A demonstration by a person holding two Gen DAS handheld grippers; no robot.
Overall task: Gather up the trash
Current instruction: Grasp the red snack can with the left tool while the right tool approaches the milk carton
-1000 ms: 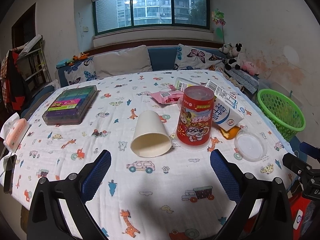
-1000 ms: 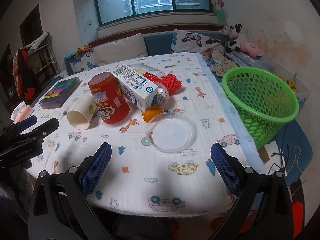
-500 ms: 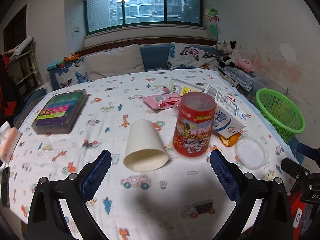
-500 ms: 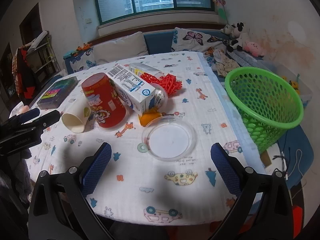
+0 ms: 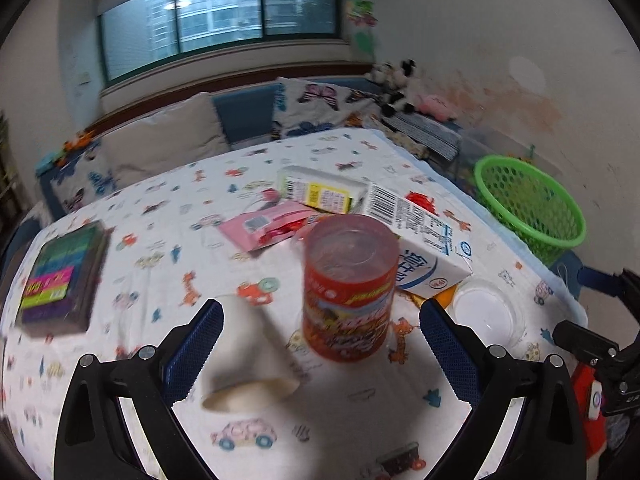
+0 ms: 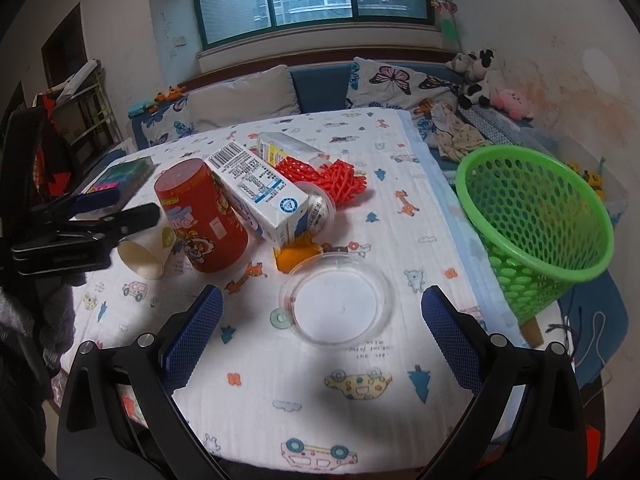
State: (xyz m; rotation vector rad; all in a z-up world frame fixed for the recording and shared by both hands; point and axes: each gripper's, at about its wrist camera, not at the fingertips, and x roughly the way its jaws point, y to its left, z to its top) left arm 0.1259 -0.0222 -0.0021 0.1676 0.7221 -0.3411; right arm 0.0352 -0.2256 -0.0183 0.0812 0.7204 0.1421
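Trash lies on a table with a cartoon-print cloth [image 6: 360, 400]. In the left wrist view my left gripper [image 5: 320, 332] is open, with an upright red can [image 5: 350, 292] just beyond its fingertips and a tipped white paper cup [image 5: 248, 360] by the left finger. A milk carton [image 5: 416, 240], a pink wrapper [image 5: 268, 228] and a yellow-label bottle [image 5: 320, 190] lie behind. My right gripper [image 6: 322, 320] is open over a clear plastic lid [image 6: 338, 304]. The red can [image 6: 202, 216], carton [image 6: 260, 192], red netting [image 6: 320, 174] and orange scrap [image 6: 296, 256] lie beyond it.
A green mesh basket [image 6: 536, 216] stands off the table's right edge, also visible as the basket [image 5: 528, 208]. A multicoloured box [image 5: 60, 276] sits on the table's left side. A cushioned bench with pillows and soft toys runs under the window.
My left gripper has moved forward and down; the red can and paper cup now sit close to its fingertips. My right gripper has edged nearer the clear lid. Both stay open.
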